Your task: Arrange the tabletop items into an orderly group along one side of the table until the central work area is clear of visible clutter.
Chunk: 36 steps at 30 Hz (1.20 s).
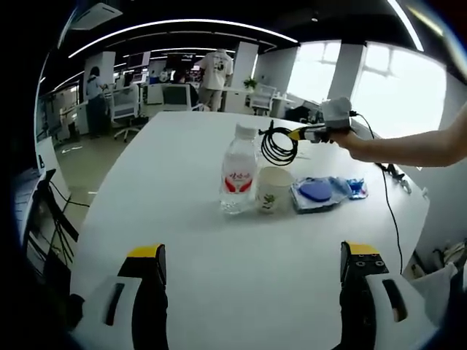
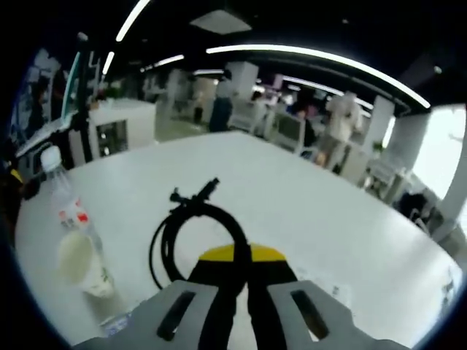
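Black cable coil (image 2: pixel 195 232) hangs clamped in right gripper (image 2: pixel 239 271) above worktop (image 1: pixel 219 277) | light, floppy; pinch bundled loops | bottle (image 1: pixel 238 171), cup (image 1: pixel 273 189), blue packet (image 1: pixel 321 192) grouped near far edge | left gripper (image 1: pixel 252 273) jaws apart, empty

Open-plan office, desks (image 1: pixel 175 95), office chairs (image 1: pixel 125 109), ceiling strip lights (image 2: pixel 321 62)

A large white table (image 1: pixel 182 219) carries a tight cluster near its far right side: an upright clear water bottle (image 1: pixel 238 171) with a red label, a white paper cup (image 1: pixel 272 190) just beside it, and a flat blue packet (image 1: pixel 322 192) next to the cup.
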Tool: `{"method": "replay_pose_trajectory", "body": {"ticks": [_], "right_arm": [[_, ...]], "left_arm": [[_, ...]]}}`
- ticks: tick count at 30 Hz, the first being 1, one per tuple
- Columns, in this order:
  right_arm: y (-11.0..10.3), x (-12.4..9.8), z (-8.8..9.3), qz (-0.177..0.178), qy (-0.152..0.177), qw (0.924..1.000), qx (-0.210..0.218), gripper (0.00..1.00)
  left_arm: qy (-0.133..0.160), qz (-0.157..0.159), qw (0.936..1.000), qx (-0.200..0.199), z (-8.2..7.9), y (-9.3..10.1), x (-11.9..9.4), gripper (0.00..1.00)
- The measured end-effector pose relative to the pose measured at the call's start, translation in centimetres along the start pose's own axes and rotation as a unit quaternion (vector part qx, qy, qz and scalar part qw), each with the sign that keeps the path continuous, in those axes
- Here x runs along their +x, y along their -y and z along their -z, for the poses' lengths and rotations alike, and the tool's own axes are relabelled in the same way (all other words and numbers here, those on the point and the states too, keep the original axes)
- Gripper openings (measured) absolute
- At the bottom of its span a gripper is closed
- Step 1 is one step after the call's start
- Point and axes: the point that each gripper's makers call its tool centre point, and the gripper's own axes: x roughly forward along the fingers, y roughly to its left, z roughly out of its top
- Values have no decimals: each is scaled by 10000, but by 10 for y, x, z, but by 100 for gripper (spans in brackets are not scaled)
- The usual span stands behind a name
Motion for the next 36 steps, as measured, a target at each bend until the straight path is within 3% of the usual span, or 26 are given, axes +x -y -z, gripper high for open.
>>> {"method": "replay_pose_trajectory", "body": {"ticks": [10, 20, 36], "right_arm": [[25, -24, -5, 212, 307, 9988, 303, 0], [44, -54, 3, 424, 424, 9969, 517, 0], [64, -120, 10, 732, 558, 9931, 730, 0]], "left_arm": [[32, 44, 10000, 17, -2, 5, -1, 100], [5, 162, 9998, 64, -1, 18, 2, 100], [-54, 274, 9995, 141, 0, 30, 2, 100]]}}
